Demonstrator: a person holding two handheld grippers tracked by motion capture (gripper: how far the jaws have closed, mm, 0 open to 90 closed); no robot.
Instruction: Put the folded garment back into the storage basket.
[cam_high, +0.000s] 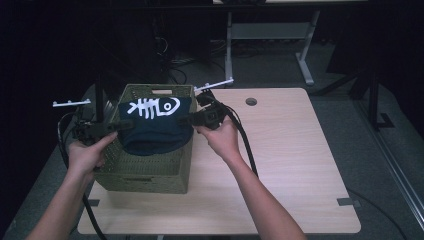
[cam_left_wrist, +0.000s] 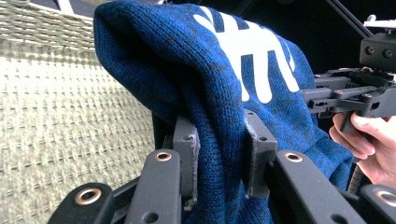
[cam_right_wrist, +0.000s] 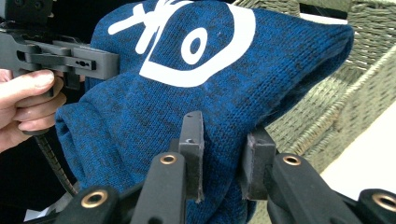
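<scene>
Blue knit hat (cam_high: 152, 127) over woven basket (cam_high: 150, 172)

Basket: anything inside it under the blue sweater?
Cannot tell. The blue sweater, held over the basket by the left tongs and right tongs, sags into the opening and covers the interior.

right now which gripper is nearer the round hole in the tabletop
Right. The right gripper grips the blue sweater over the basket on the side toward the hole; the left gripper clamps the sweater's far side.
</scene>
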